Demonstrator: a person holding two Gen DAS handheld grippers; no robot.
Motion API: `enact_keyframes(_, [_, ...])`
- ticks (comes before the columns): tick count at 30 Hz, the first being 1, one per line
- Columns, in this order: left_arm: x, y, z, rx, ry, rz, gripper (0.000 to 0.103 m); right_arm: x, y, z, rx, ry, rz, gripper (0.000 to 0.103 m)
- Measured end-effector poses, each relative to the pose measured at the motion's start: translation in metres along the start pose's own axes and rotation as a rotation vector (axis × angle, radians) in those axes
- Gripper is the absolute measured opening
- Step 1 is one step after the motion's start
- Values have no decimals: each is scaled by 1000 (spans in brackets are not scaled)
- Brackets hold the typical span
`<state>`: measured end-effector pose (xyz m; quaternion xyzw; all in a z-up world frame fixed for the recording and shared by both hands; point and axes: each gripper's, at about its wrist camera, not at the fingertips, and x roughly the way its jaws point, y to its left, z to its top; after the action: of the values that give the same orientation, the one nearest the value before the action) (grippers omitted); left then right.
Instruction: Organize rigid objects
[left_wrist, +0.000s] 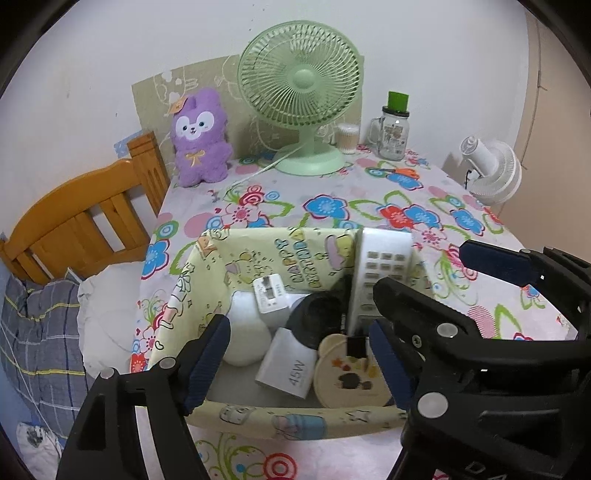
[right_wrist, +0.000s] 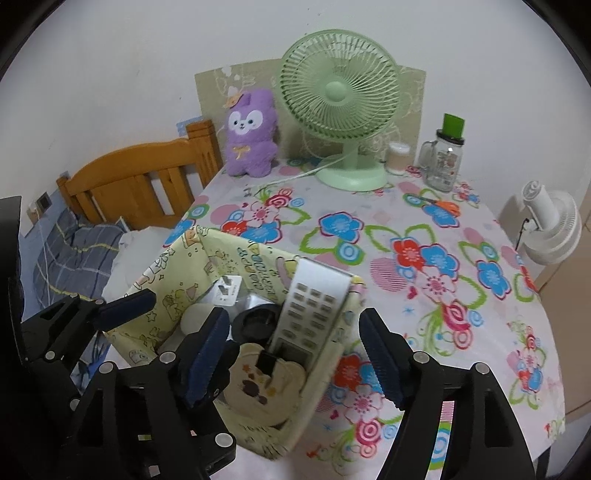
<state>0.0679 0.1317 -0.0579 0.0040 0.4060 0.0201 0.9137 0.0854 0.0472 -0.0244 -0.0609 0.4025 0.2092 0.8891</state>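
Note:
A yellow cartoon-print fabric box (left_wrist: 266, 251) (right_wrist: 177, 280) stands on the flowered tablecloth near the table's front left corner. In it are a white remote (left_wrist: 384, 266) (right_wrist: 314, 302) leaning upright, a white 45W charger (left_wrist: 288, 365), a white plug adapter (left_wrist: 269, 295), a black round object (left_wrist: 317, 317), a white round object (left_wrist: 245, 332) and a beige bear-shaped piece (left_wrist: 351, 376) (right_wrist: 266, 384). My left gripper (left_wrist: 297, 360) hangs open over the box's near side. My right gripper (right_wrist: 293, 347) is open too, straddling the box's right wall. Neither holds anything.
At the back stand a green fan (left_wrist: 299, 81), a purple plush (left_wrist: 199, 140), a cotton-swab tub (left_wrist: 347, 138) and a glass mug jar (left_wrist: 393, 133). Orange scissors (right_wrist: 443, 205) lie nearby. A white fan (left_wrist: 491, 170) sits off the right edge, a wooden bed (left_wrist: 92, 214) left.

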Motion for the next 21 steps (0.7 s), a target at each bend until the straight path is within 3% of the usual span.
enact_keyframes(13, [-30, -23, 0, -10, -49, -8, 86, -43, -27, -11, 29, -66, -52, 89])
enact_keyframes(17, [-39, -31, 0, -17, -68, -4, 95, -55, -37, -14, 39, -84, -62, 91])
enact_keyframes(21, [-48, -37, 1, -21, -92, 7, 97, -67, -48, -18, 49, -103, -77, 94])
